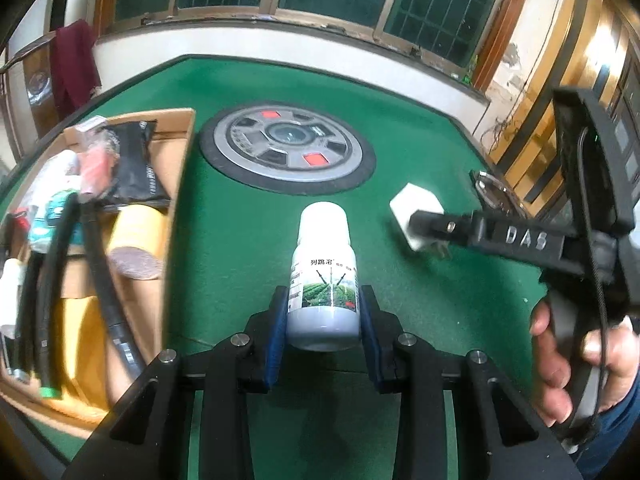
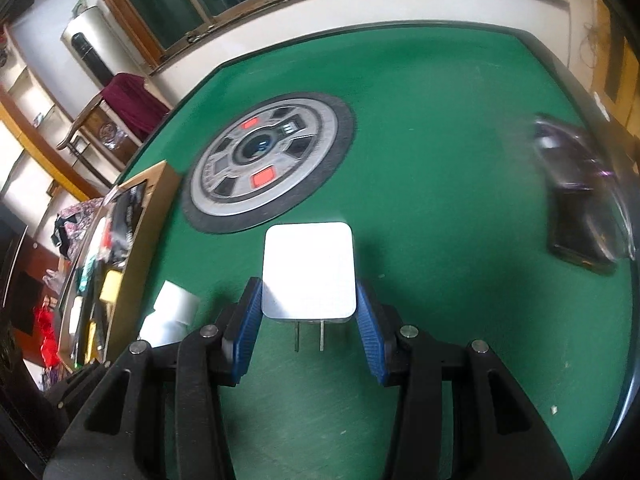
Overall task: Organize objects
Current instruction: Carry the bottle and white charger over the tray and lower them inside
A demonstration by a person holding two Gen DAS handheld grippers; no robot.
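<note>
My left gripper (image 1: 323,308) is shut on a white bottle (image 1: 324,276) with a printed field label, lying along the fingers over the green table (image 1: 400,140). My right gripper (image 2: 308,304) is shut on a white plug adapter (image 2: 309,270), its two prongs pointing back toward the camera. In the left wrist view the right gripper (image 1: 424,226) holds the adapter (image 1: 412,206) to the right of the bottle. The bottle (image 2: 170,312) shows blurred at lower left in the right wrist view.
A cardboard box (image 1: 176,184) at the left holds black cables, a tape roll, a black pouch and small bottles. A round silver dial panel (image 1: 288,146) sits in the table's middle. A glass tray with a dark phone (image 2: 580,208) lies at the right edge.
</note>
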